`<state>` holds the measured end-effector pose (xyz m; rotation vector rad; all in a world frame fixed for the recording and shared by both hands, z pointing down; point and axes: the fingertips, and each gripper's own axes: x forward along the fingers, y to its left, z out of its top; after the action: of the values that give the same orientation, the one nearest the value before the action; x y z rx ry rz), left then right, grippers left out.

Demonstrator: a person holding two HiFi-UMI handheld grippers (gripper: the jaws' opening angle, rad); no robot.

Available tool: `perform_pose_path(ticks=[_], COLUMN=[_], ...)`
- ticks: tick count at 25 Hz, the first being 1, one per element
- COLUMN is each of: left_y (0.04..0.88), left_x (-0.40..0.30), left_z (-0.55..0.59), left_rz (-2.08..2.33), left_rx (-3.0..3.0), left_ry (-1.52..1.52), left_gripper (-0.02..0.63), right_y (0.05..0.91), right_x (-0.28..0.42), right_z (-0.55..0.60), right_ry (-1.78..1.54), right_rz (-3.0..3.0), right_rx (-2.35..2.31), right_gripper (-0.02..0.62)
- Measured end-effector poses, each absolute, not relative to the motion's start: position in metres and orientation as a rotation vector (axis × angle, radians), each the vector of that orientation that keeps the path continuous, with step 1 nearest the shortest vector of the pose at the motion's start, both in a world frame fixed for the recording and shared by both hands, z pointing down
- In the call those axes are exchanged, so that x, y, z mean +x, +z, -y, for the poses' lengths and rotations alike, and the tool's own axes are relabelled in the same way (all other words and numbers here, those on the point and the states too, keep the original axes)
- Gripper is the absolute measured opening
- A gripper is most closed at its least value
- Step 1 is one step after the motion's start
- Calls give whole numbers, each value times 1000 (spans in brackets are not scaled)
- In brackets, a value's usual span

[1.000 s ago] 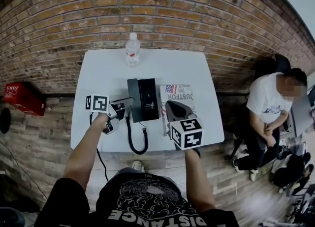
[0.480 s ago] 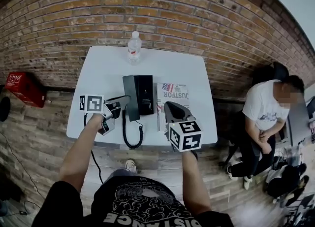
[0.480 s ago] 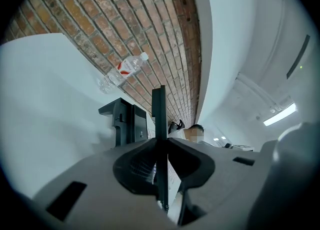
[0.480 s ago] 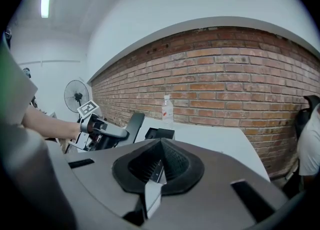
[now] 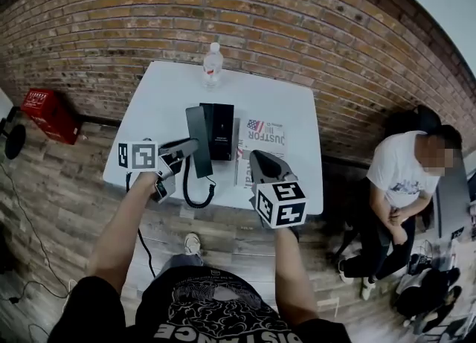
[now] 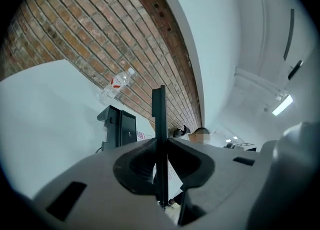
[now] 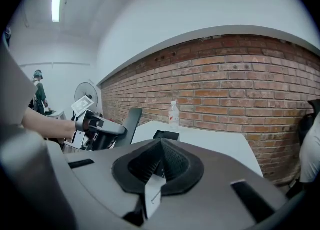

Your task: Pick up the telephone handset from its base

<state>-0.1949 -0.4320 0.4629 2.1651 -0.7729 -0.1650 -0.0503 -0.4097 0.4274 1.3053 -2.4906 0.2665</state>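
The black telephone handset (image 5: 196,140) is held off the left side of its black base (image 5: 220,132), tilted above the white table (image 5: 160,100). My left gripper (image 5: 186,146) is shut on the handset's near end. In the left gripper view the handset (image 6: 159,119) stands edge-on between the jaws, with the base (image 6: 120,126) behind it. A coiled cord (image 5: 195,193) hangs from the handset down to the table. My right gripper (image 5: 257,160) hovers over the table's near right part, jaws together and holding nothing. The right gripper view shows the left gripper (image 7: 107,130) gripping the handset (image 7: 131,120).
A water bottle (image 5: 213,65) stands at the table's far edge by the brick wall. A printed booklet (image 5: 260,144) lies right of the base. A person (image 5: 405,178) sits on the right. A red box (image 5: 50,114) sits on the floor at the left.
My left gripper has risen with the handset, which now stands tilted clear of the base. My right gripper has also lifted a little.
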Motion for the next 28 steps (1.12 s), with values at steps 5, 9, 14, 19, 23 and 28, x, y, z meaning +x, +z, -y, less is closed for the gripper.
perform_pose_path(ticks=[5,9,14,19,23,28], left_y=[447,434,419,409,408,406], left_x=[-191,-185,-179,-160,-151,-140], left_z=[406,380,353,325,306,289], left_rz=[895,961,1043,1092,1141,1176], left_rx=[2208,2237,2276,2305,2303,2312], left_ry=[-138,-148,-147,-148,-153,-149], left_gripper=[72,72,72,72,72,72], right_y=[418,412,404,397,392,390], right_x=[-45,-40,-31,-16,-4,4], right_z=[391,371,348,325,309,295], right_ry=[245,229,212,188,173,158], right_rz=[2530,2557,2584,2598,2607,2612], right_rx=[1276,1260,1256,1259,1275,1281], right_gripper=[0,0,0,0,0,-2])
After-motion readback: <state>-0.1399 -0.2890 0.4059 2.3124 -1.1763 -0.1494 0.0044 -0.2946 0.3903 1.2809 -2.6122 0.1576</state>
